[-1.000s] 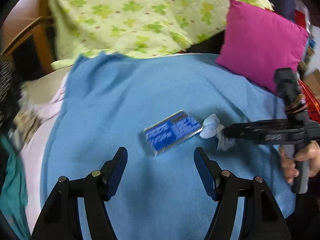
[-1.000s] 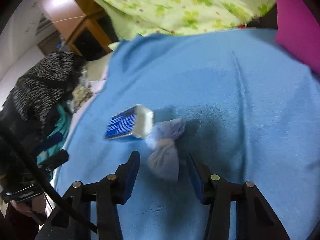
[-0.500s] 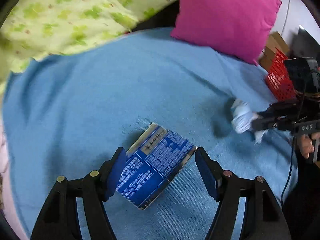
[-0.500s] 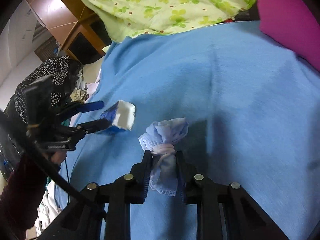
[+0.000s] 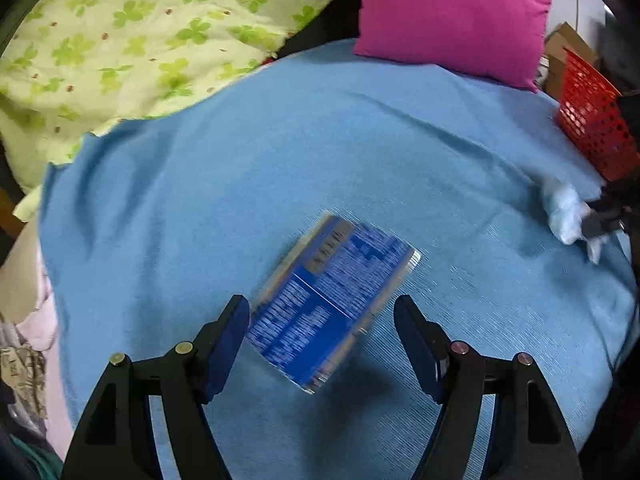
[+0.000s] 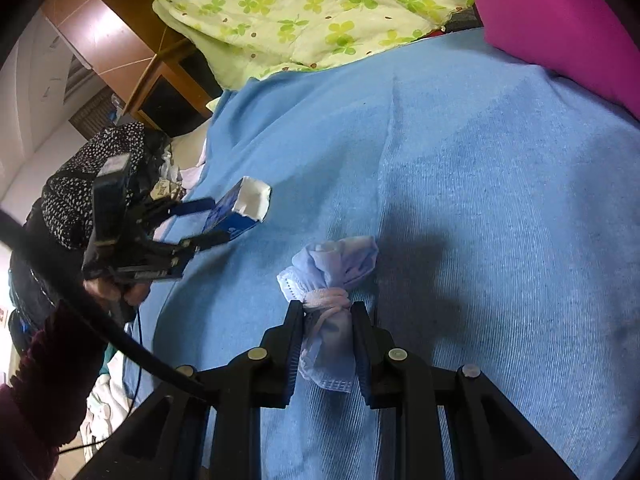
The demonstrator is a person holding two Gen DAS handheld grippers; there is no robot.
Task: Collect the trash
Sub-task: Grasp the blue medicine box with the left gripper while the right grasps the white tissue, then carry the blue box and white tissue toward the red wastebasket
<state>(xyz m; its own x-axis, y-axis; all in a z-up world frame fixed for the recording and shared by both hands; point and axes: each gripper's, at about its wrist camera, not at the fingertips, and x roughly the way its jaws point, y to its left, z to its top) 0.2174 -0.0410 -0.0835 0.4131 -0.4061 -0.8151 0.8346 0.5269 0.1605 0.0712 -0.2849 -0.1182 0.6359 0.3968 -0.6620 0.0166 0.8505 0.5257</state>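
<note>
A blue carton [image 5: 332, 300] with white print lies on the blue blanket [image 5: 280, 168]. My left gripper [image 5: 322, 320] is open, its fingers on either side of the carton's near end. In the right wrist view the carton [image 6: 240, 212] sits between the left gripper's fingers [image 6: 192, 224]. My right gripper [image 6: 326, 316] is shut on a crumpled pale blue face mask [image 6: 332, 280] tied in a knot, held just above the blanket. The mask also shows at the far right of the left wrist view [image 5: 566, 216].
A red perforated basket [image 5: 592, 120] stands past the bed's right edge. A pink pillow [image 5: 452, 12] and a green clover quilt [image 5: 140, 40] lie at the back. Clothes [image 6: 92, 184] are piled at the left edge beside a wooden cabinet [image 6: 160, 76].
My right gripper closed on the mask and carried it right, away from the carton. My left gripper moved in until its open fingers straddle the carton.
</note>
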